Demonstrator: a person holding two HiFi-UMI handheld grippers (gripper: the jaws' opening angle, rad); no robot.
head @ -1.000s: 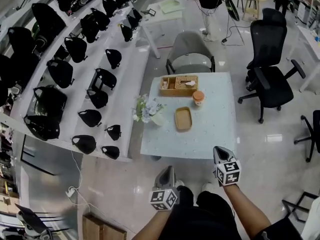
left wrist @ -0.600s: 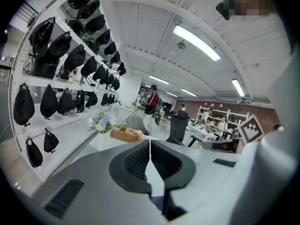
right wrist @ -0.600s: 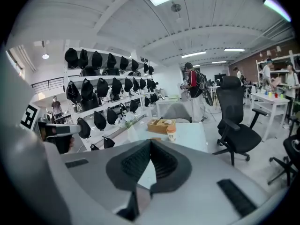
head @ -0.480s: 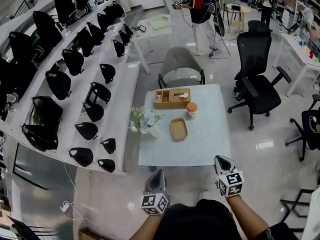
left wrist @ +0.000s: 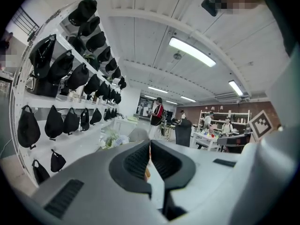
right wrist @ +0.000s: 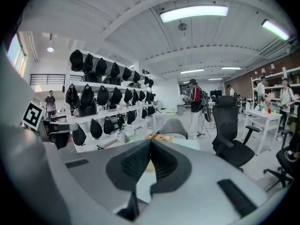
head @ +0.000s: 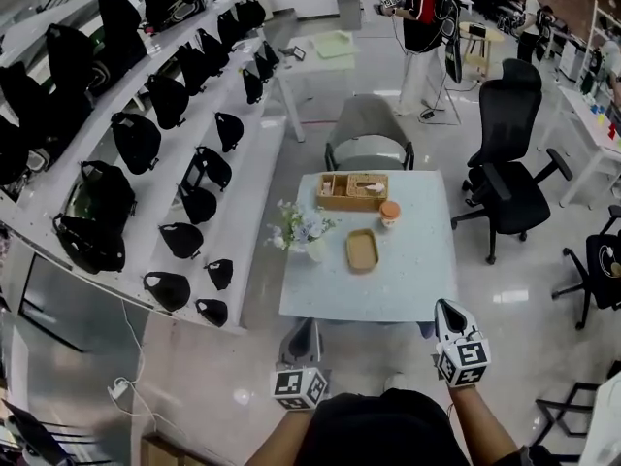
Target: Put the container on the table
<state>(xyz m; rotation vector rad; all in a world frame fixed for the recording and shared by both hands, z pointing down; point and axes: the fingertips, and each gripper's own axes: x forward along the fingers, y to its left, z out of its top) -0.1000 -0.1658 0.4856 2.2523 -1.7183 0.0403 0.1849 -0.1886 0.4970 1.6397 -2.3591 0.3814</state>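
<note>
A pale table [head: 417, 280] stands ahead of me. On it are a shallow wooden tray [head: 362, 250], a cup with an orange lid [head: 389, 212] and a woven box [head: 351, 190] with compartments. My left gripper [head: 304, 332] hangs short of the table's near left corner, jaws together and empty. My right gripper [head: 447, 310] is at the near right corner, also shut with nothing in it. In the left gripper view the left gripper [left wrist: 150, 142] has its tips touching. The right gripper [right wrist: 150, 141] shows the same in its own view, with the woven box [right wrist: 157, 136] beyond it.
A vase of flowers [head: 303, 229] stands at the table's left edge. A grey armchair [head: 367, 129] is behind the table and a black office chair [head: 509, 178] to its right. White shelves with black bags [head: 146, 144] run along the left. A person [head: 424, 27] stands far back.
Both grippers have risen a little and stayed shut. The head view has shifted, so the table sits slightly nearer and more to the right.
</note>
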